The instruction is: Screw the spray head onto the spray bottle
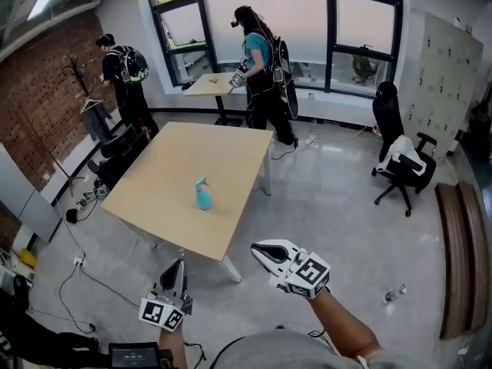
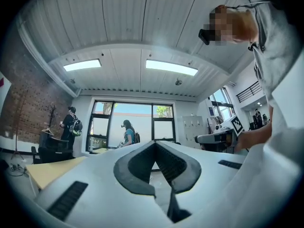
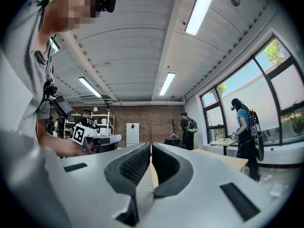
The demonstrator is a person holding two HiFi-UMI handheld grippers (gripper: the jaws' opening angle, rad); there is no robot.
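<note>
**Both tongs shut on nothing; bottle stands on the tabletop**

A grey floor (image 1: pixel 330 206) fills most of the head view, with tall windows (image 1: pixel 269 21) along the far wall and a brick wall (image 1: pixel 38 106) on the left. The pale wooden tabletop (image 1: pixel 169 167) stands in the middle of the room. A dark wooden bench (image 1: pixel 461 260) runs along the right edge. A black office chair (image 1: pixel 400 164) with a white cloth on it sits near the right-hand window. Two people stand at the far side: one (image 1: pixel 265 60) beside a small table (image 1: pixel 209 85) under the windows, the other (image 1: pixel 123 71) near the brick wall.

The right tongs (image 1: pixel 257 246) and the left tongs (image 1: pixel 178 261) are held low in the head view, off the tabletop's near edge and well apart from anything on it. In the left gripper view the jaws meet at their tips (image 2: pixel 154 144) with nothing between them. In the right gripper view the jaws lie close together along their length (image 3: pixel 150 146), also empty.

The teal bottle (image 1: pixel 204 198) stands upright near the middle of the tabletop. A spray head (image 1: pixel 201 182) sits on top; how firmly it is seated is too small to tell.
</note>
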